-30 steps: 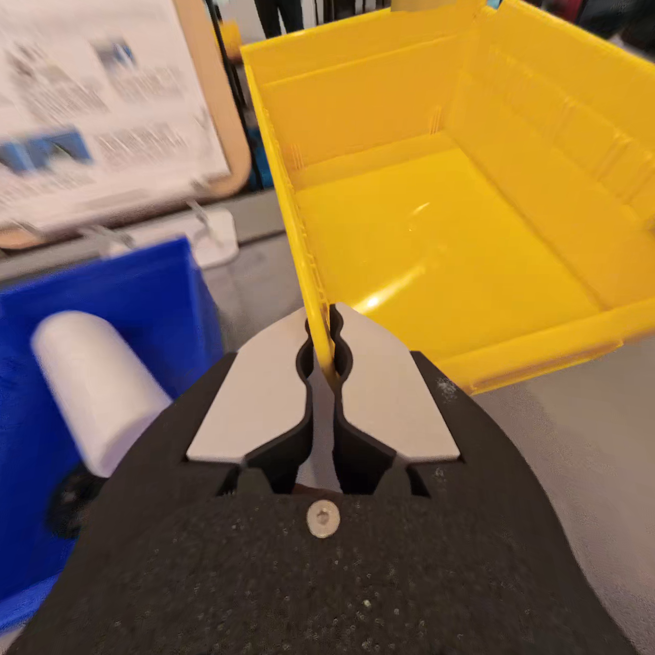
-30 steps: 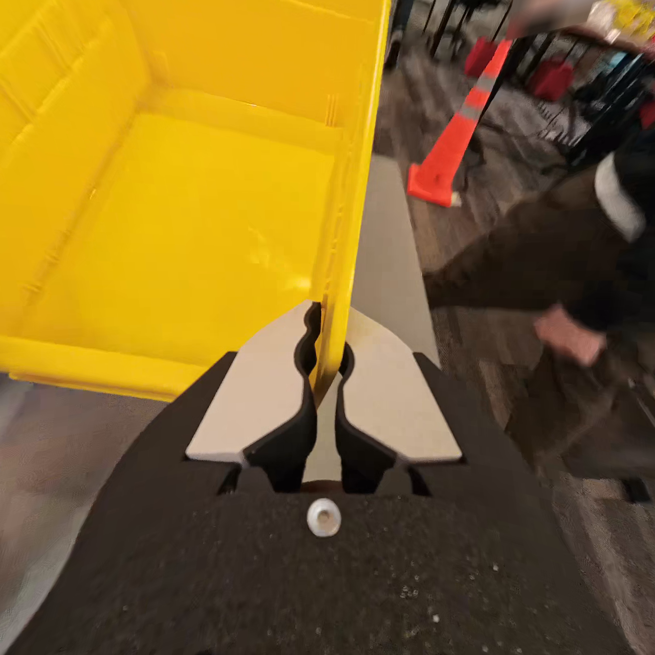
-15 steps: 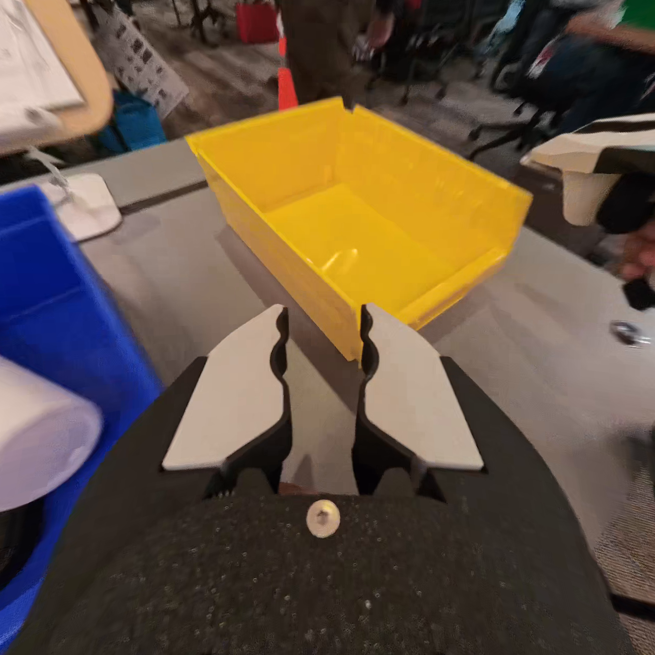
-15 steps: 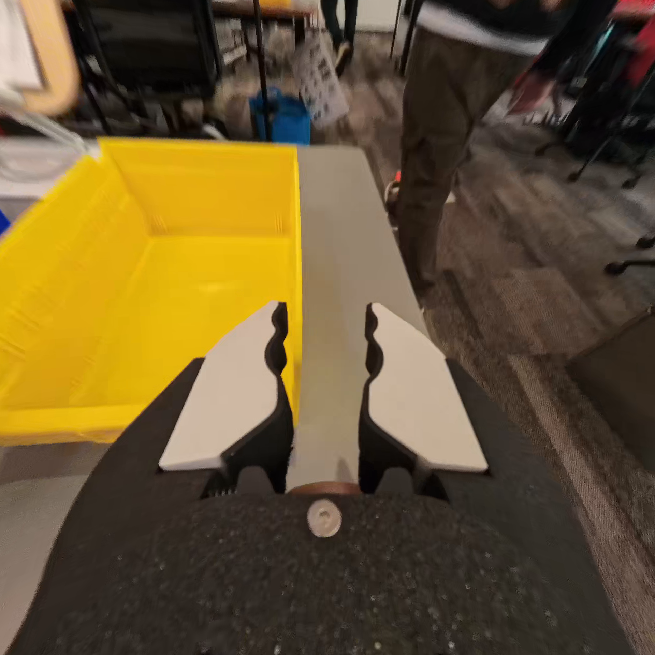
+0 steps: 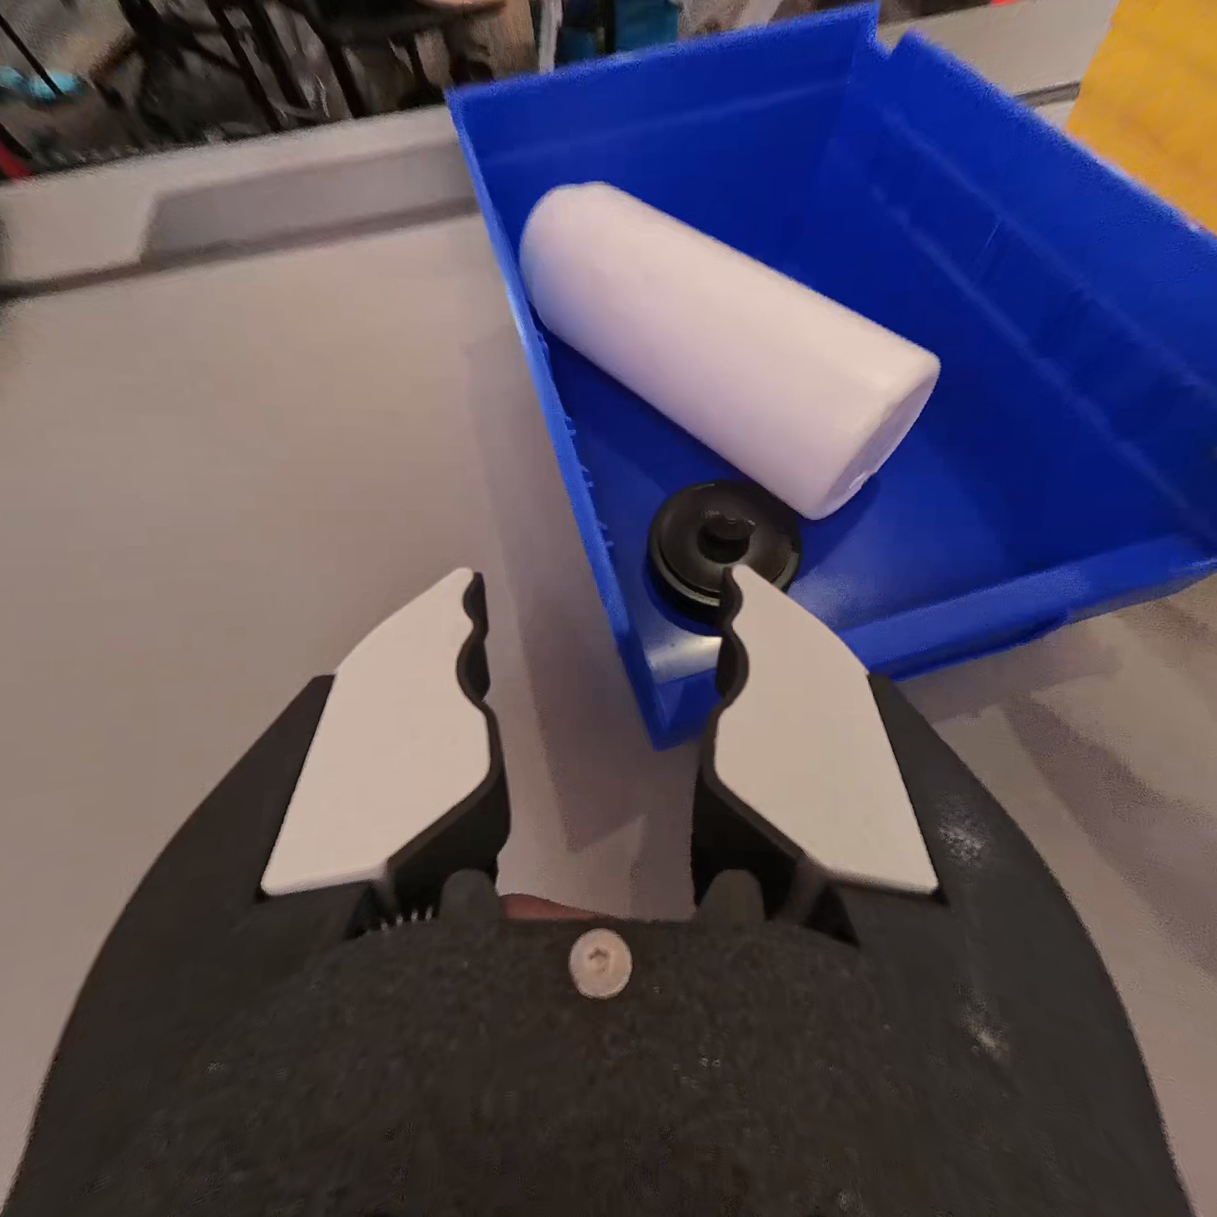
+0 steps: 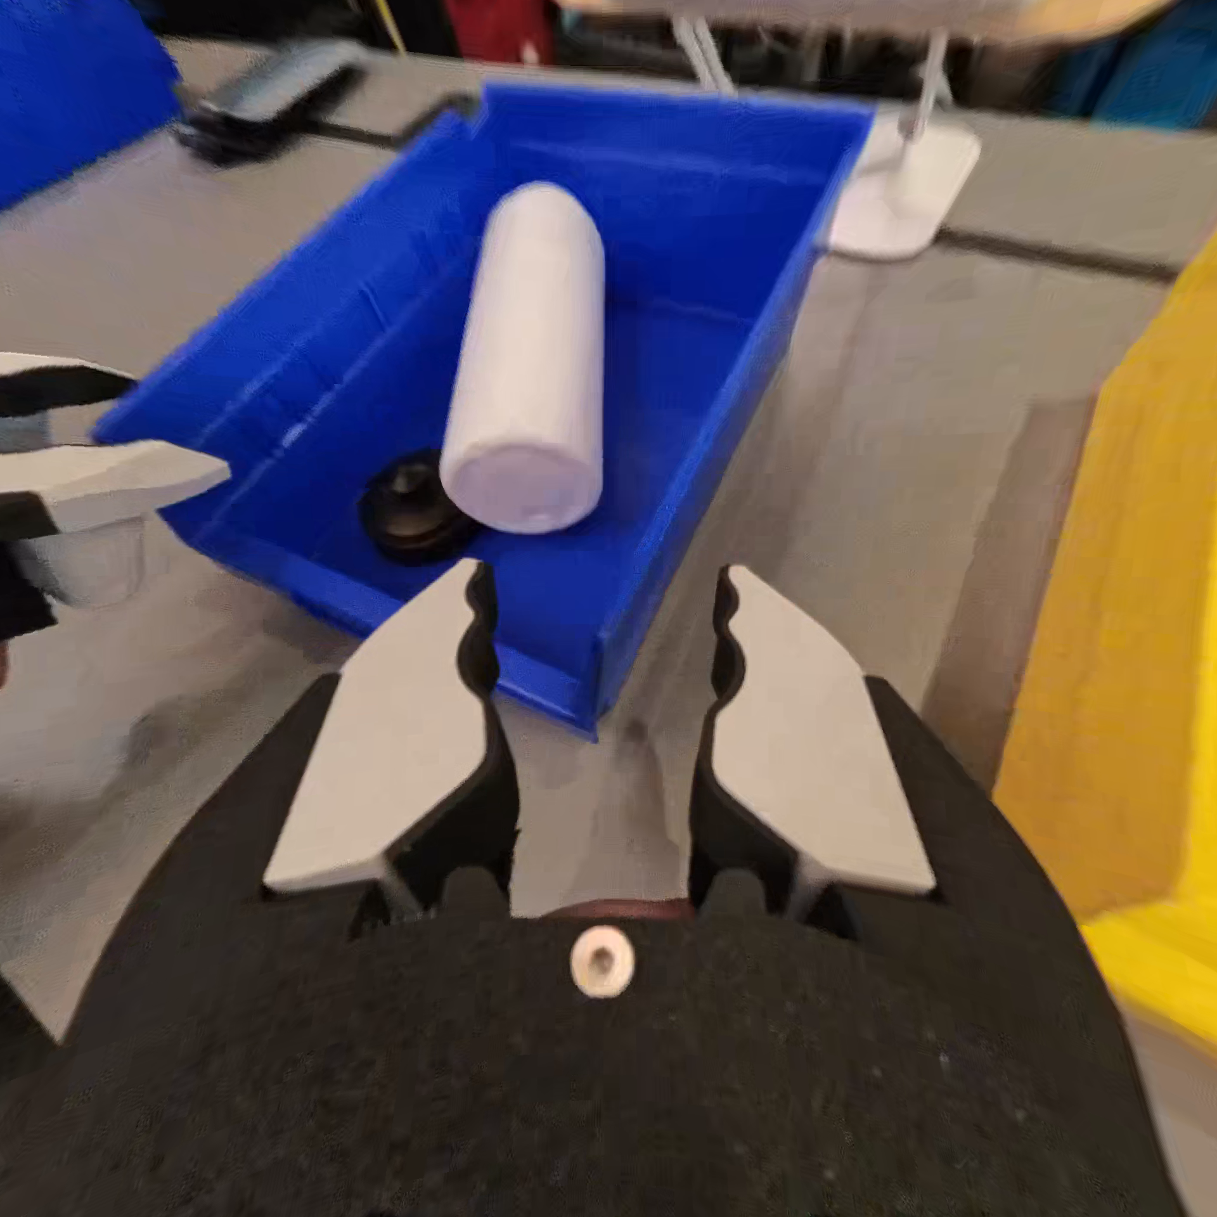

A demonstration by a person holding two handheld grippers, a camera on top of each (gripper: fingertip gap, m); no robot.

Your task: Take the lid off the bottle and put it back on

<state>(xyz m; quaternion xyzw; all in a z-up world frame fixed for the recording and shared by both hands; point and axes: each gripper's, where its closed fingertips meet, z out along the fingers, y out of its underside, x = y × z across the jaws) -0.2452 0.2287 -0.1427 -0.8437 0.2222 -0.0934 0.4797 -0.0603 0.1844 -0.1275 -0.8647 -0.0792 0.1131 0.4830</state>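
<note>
A white bottle (image 5: 711, 342) lies on its side in a blue bin (image 5: 988, 217), its flat bottom end toward me. A black round lid (image 5: 711, 546) lies on the bin floor beside that end. My left gripper (image 5: 602, 579) is open and empty, hovering over the bin's near left corner. In the right wrist view the bottle (image 6: 533, 355) and the black lid (image 6: 408, 507) lie in the same blue bin (image 6: 737, 369). My right gripper (image 6: 602, 579) is open and empty, just short of the bin's near right corner. The left gripper's fingers (image 6: 132, 474) show at that view's left edge.
The bin stands on a grey table (image 5: 230, 461). A yellow bin (image 6: 1133, 560) stands to the right of the blue one. A white stand base (image 6: 902, 191) sits behind the blue bin. Dark clutter lies beyond the table's far edge.
Both grippers were shut on the yellow bin's side walls; they let go, opened wide, and swung over to the blue bin with the bottle and lid.
</note>
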